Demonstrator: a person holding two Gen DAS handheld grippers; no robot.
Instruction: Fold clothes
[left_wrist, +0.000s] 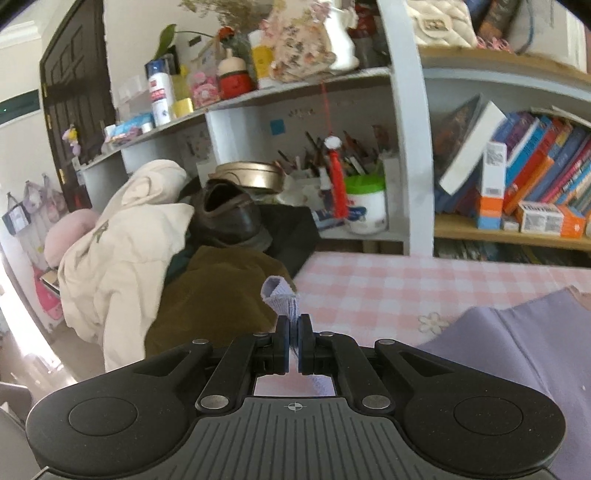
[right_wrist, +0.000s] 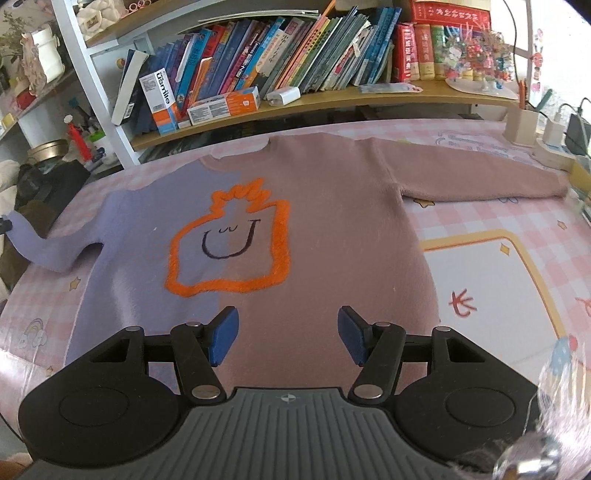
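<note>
Your left claw (left_wrist: 294, 341) is only pinching the tip of the sweater (right_wrist: 295, 229) cuff at lower centre, right claw (right_wrist: 288, 334) gaping empty, so a yank could slip it.

Sweater hem (right_wrist: 288, 369) hidden behind right gripper (right_wrist: 288, 332) body. Lilac sleeve (left_wrist: 517, 354) cut off by frame edge in left wrist view; cuff (left_wrist: 282, 299) partly pinched from sight between left gripper (left_wrist: 294, 343) pads. Book spines (right_wrist: 280, 59) too blurred to read.
</note>
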